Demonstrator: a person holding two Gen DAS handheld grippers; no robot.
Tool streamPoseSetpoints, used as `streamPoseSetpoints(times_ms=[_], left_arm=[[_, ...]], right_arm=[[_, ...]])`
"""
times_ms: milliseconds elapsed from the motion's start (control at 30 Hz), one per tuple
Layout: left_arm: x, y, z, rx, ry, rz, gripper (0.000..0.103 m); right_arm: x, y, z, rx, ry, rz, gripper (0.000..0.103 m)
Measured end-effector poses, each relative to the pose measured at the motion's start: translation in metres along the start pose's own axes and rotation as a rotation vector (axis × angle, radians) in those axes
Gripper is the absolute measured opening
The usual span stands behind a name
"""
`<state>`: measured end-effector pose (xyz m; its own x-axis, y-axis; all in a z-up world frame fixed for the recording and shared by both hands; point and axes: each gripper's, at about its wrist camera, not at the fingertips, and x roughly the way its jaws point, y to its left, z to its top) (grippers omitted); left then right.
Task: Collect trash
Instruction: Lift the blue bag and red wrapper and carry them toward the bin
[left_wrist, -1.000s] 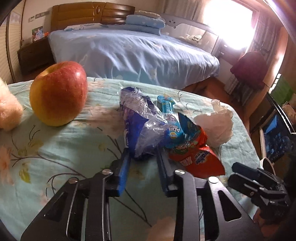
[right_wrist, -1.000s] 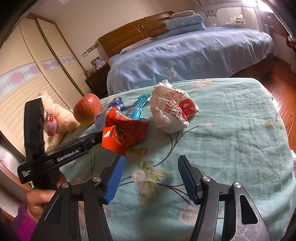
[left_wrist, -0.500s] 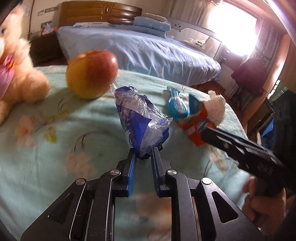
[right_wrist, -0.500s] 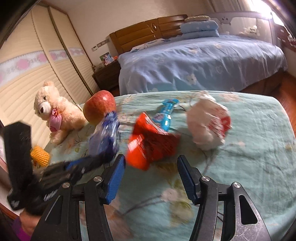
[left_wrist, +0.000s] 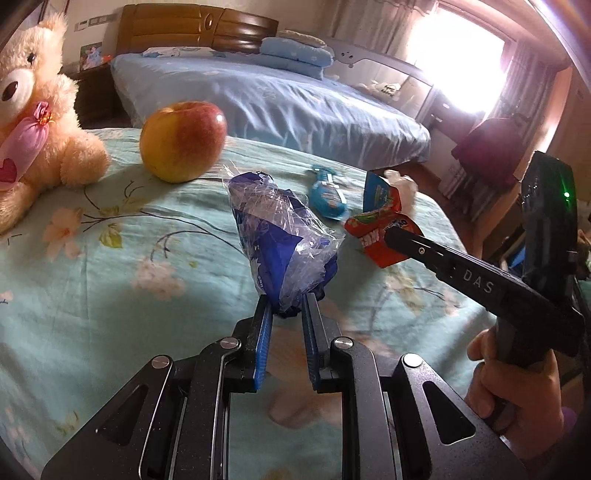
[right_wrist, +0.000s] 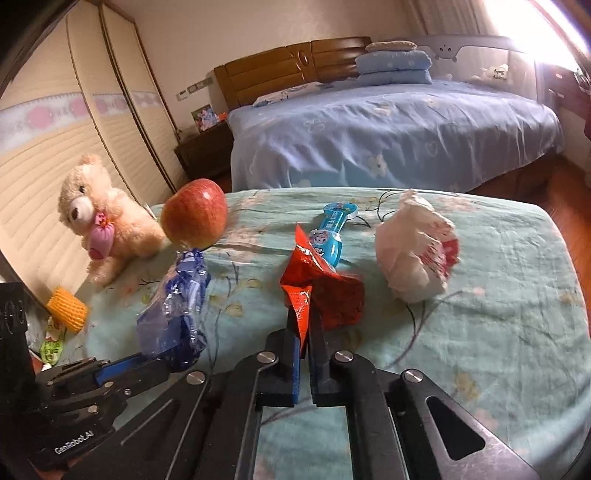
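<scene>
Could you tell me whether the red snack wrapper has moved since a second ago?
Yes. The red snack wrapper, pinched by the right hand-held gripper, has shifted away from the white crumpled bag, toward the camera.

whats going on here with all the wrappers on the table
A person is clearing trash off a floral-clothed table with a handheld gripper in each hand. The left gripper is shut on a crumpled blue wrapper; the right gripper is shut on a red snack packet. A white crumpled bag and a blue packet lie uncollected, beside an apple and teddy bear.
</scene>
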<state>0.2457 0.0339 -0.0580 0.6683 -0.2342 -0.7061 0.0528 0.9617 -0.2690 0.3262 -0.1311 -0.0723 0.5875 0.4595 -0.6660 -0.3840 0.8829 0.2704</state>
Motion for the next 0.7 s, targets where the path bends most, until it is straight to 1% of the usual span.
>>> streamPoseSetpoints(times_ms=[267,467,700], left_arm=[[-0.013,-0.030,-0.013,0.037,-0.004,-0.043,0.015],[-0.020,-0.054,-0.027,0.070,0.006,-0.080,0.015],[-0.023,-0.081,-0.035,0.111,0.015,-0.113,0.015]], right_arm=[[-0.043,-0.007,-0.024,0.056,-0.021,0.024,0.003],[-0.071,-0.018,-0.045,0.099,-0.032,0.015,0.003],[-0.099,-0.038,-0.068,0.161,-0.055,-0.013,0.003]])
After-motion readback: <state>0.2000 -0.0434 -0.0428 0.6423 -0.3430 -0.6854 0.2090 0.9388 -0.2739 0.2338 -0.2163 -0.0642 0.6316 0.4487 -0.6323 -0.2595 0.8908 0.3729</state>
